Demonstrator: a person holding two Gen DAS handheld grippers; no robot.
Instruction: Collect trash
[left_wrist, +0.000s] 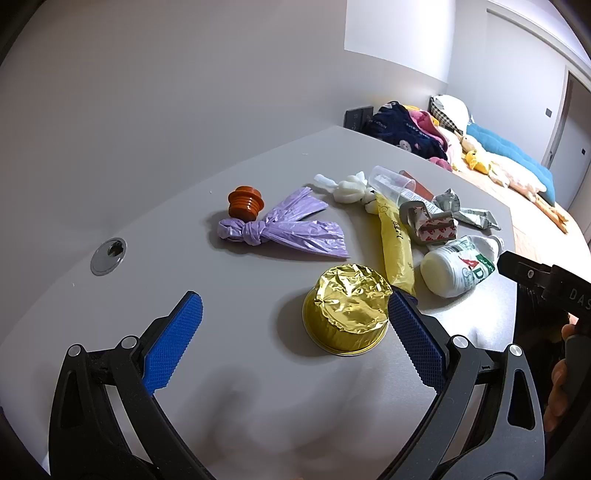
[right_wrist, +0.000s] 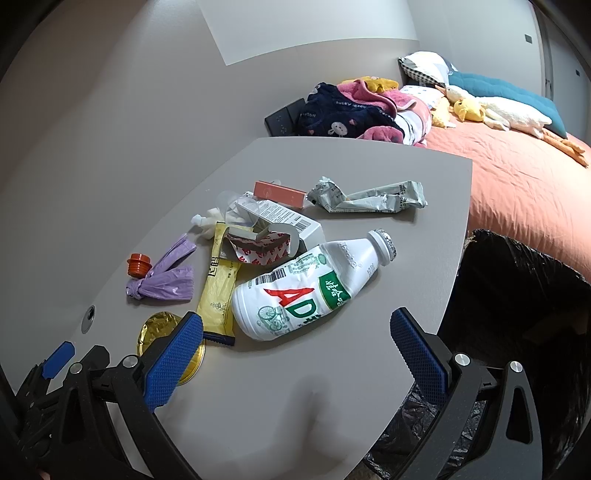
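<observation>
Trash lies scattered on a grey table (left_wrist: 258, 406). My left gripper (left_wrist: 294, 345) is open, and a gold foil cup (left_wrist: 347, 314) sits just inside its right finger. Beyond the cup lie a knotted purple bag (left_wrist: 280, 229), an orange cap (left_wrist: 245, 201), a yellow sachet (left_wrist: 397, 247) and a white bottle (left_wrist: 458, 267). My right gripper (right_wrist: 295, 354) is open just short of the white bottle (right_wrist: 310, 288), with nothing between its fingers. Also there are a crumpled silver wrapper (right_wrist: 369, 197), a torn carton (right_wrist: 273, 236) and a pink box (right_wrist: 279, 194).
A bin lined with a black bag (right_wrist: 517, 295) stands below the table's right edge. A bed with an orange cover (right_wrist: 517, 177), clothes and plush toys lies behind. A round cable hole (left_wrist: 109, 254) is set in the table at the left. A hand (left_wrist: 557, 387) holds the right gripper.
</observation>
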